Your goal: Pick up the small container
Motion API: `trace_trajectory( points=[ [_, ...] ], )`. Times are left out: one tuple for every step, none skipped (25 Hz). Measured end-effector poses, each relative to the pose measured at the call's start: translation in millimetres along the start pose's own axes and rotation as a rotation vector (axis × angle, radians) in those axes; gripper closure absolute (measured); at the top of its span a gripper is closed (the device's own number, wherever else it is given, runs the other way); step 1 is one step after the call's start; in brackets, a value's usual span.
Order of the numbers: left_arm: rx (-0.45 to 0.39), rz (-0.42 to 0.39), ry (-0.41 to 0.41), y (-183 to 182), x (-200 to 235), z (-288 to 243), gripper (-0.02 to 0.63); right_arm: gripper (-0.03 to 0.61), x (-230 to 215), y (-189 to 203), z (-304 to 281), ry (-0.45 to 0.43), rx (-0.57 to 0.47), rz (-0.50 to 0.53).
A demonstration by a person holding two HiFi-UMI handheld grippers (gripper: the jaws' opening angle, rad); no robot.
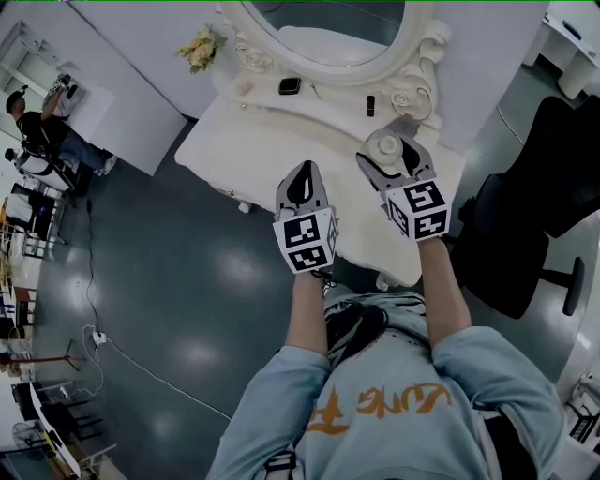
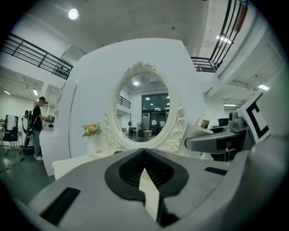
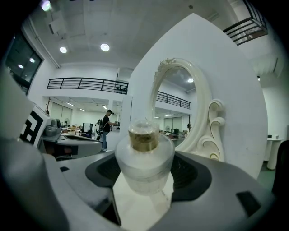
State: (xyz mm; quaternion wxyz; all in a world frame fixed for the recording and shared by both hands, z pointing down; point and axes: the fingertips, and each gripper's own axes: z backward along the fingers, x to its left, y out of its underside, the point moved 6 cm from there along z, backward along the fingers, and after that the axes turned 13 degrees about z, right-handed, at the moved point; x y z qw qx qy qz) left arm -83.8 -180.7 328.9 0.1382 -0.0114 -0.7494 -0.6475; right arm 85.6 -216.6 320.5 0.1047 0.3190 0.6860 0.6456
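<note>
Small container [image 3: 143, 155] in R gripper [image 1: 387, 150] jaws, base unclear | L gripper [image 1: 305, 171] closed

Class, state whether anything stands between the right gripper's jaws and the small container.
Nothing visible does: the small container already sits directly between the jaws of the right gripper, which are closed on its frosted body.

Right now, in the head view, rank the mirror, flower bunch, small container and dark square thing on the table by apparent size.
1. mirror, largest, though cut off at the top.
2. flower bunch and small container: look alike; the container is nearer the camera, so unranked.
3. dark square thing, smallest.
</note>
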Motion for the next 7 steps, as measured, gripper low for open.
trace_trajectory(
  points=[
    [-0.001,0.004,0.002,-0.9,-0.4,-0.3,0.592,0.242,-0.7,-0.5,0.1,0.000,-0.001,0.001],
    [-0.004,0.008,0.005,-2.0,-0.8,-0.9,0.592,0.242,-1.6,-0.8,-0.1,0.000,-0.002,0.003],
    [-0.006,0.009,0.007,-3.1,-1.2,-1.8,0.592,0.242,-2.5,-1.0,-0.7,0.000,-0.002,0.004],
    [-0.007,0.008,0.008,-3.9,-1.4,-2.9,0.592,0.242,-3.5,-0.8,-1.4,0.000,-0.001,0.005],
    [-0.008,0.008,0.009,-4.3,-1.4,-4.1,0.592,0.242,-4.3,-0.4,-2.2,0.001,0.000,0.006],
    [-0.009,0.007,0.010,-4.5,-1.3,-5.3,0.592,0.242,-5.1,0.1,-2.9,0.001,0.001,0.007],
    [-0.009,0.007,0.010,-4.7,-1.1,-6.4,0.592,0.242,-5.9,0.6,-3.6,0.001,0.002,0.007]
  ],
)
